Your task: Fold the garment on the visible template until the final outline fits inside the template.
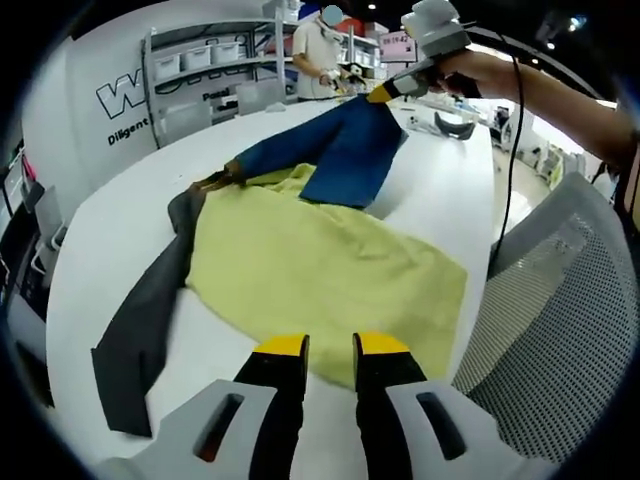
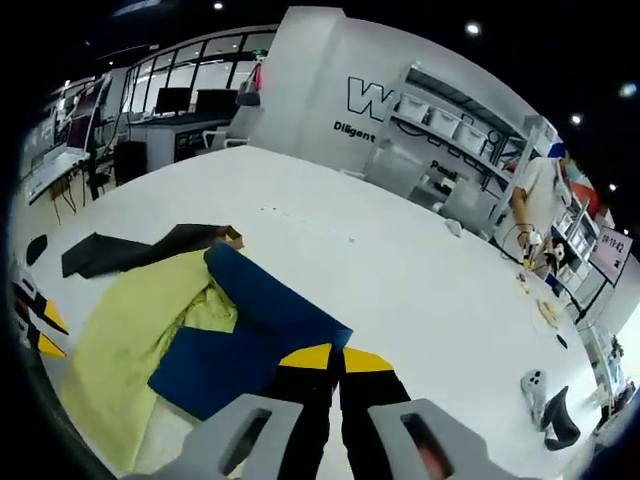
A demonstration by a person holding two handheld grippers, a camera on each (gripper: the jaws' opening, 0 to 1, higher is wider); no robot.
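Two tongs working: my right tongs clenched on the garment's blue sleeve, lifting it to fold inward over the yellow body on the counter; left tongs released

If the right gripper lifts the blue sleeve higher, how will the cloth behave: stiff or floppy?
Probably floppy: the blue sleeve already sags between the right gripper and the table. It looks light and thin, so it should lift easily. It joins the yellow body, which may drag along.
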